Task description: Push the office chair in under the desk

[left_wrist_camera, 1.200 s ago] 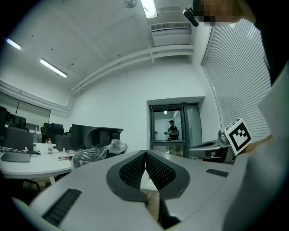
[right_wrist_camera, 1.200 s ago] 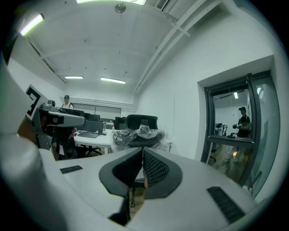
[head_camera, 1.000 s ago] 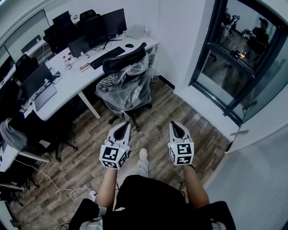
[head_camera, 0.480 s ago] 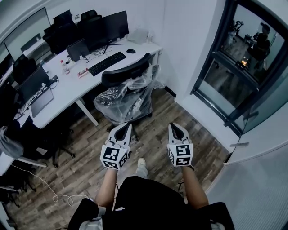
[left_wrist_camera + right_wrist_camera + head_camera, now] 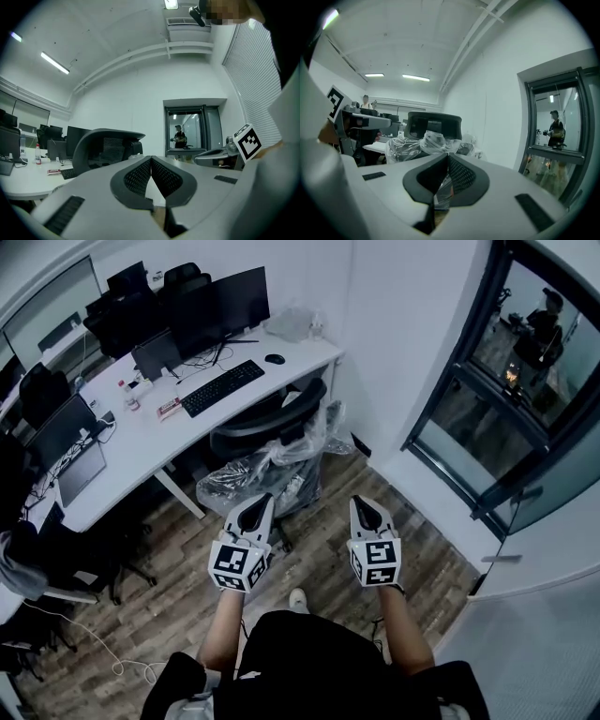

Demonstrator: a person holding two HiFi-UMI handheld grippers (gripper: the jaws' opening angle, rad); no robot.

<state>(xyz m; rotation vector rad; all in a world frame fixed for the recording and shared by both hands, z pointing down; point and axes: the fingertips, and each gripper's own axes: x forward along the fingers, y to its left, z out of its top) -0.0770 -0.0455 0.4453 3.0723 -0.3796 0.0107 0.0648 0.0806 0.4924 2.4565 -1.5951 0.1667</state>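
The chair (image 5: 267, 465) stands at the desk (image 5: 131, 439) edge, just ahead of the left gripper (image 5: 262, 499), a bit farther from the right gripper (image 5: 361, 501); both have jaws closed, holding nothing

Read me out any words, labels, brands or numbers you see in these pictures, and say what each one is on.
No text is readable.
Keyboard: key legends too small to read.
Bottle: label too small to read.
Marker cubes: black-and-white square patterns only, no letters or numbers.
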